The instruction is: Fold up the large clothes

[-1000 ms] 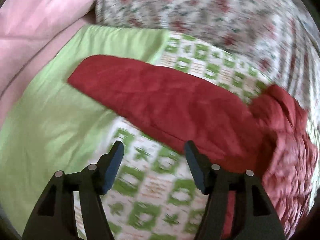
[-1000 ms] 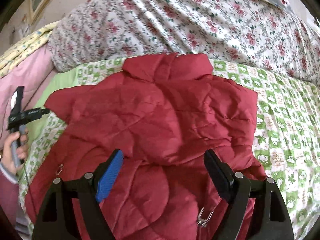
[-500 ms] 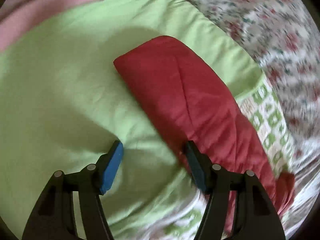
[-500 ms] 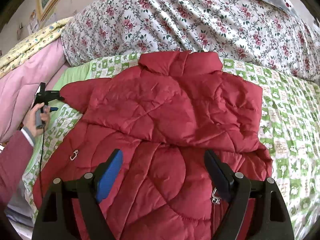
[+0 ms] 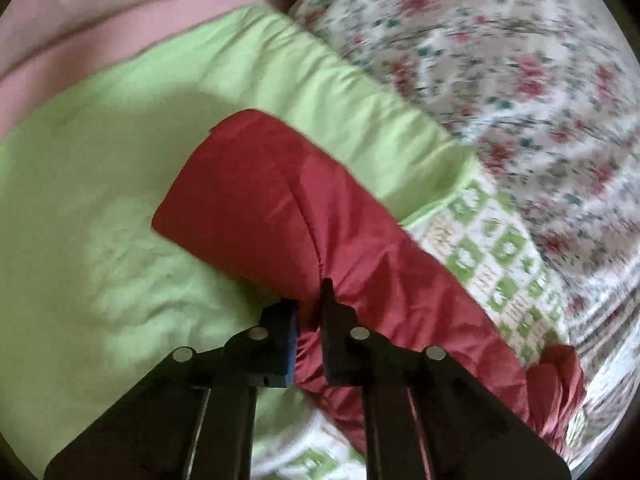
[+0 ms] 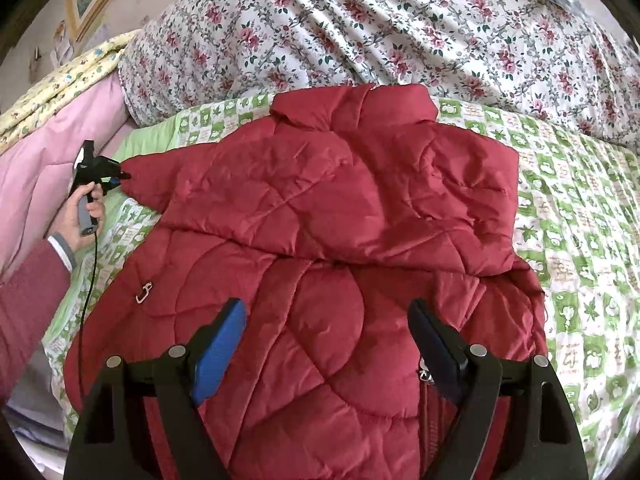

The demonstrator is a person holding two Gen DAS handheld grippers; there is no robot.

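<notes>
A red quilted jacket (image 6: pixel 340 240) is spread front-up on a bed, its collar (image 6: pixel 352 106) at the far end and its hem nearest the right wrist camera. The right half is folded in over the body, and a zipper pull (image 6: pixel 425 376) shows near the hem. A small metal clip (image 6: pixel 144 293) sits on the left front panel. The jacket's left sleeve (image 5: pixel 288 216) stretches out to the left, its cuff end lying on plain green fabric.

The left tool (image 5: pixel 308 320) is seen clamped on that sleeve: its jaws have just been closing, and red fabric is pinched and puckered between the 2 pads (one blue-faced). In the right wrist view the same tool (image 6: pixel 116 178) appears at the tip of the sleeve, held by a hand (image 6: pixel 82 212) emerging from a dark red cuffed sleeve, with a black cable hanging from the handle.

The right tool (image 6: pixel 328 344) hovers over the lower part of the jacket with its jaws standing wide apart; nothing is gripped between them, and whether the fingertips touch the fabric cannot be told.

Under the jacket lies a green-and-white checked quilt (image 6: pixel 580 240) with a plain green border (image 5: pixel 100 200). Beyond it, at the far side, a floral duvet (image 6: pixel 400 32) is heaped up. To the left a pink blanket (image 6: pixel 48 168) is bunched, with a yellow patterned cover (image 6: pixel 60 80) beyond it.
</notes>
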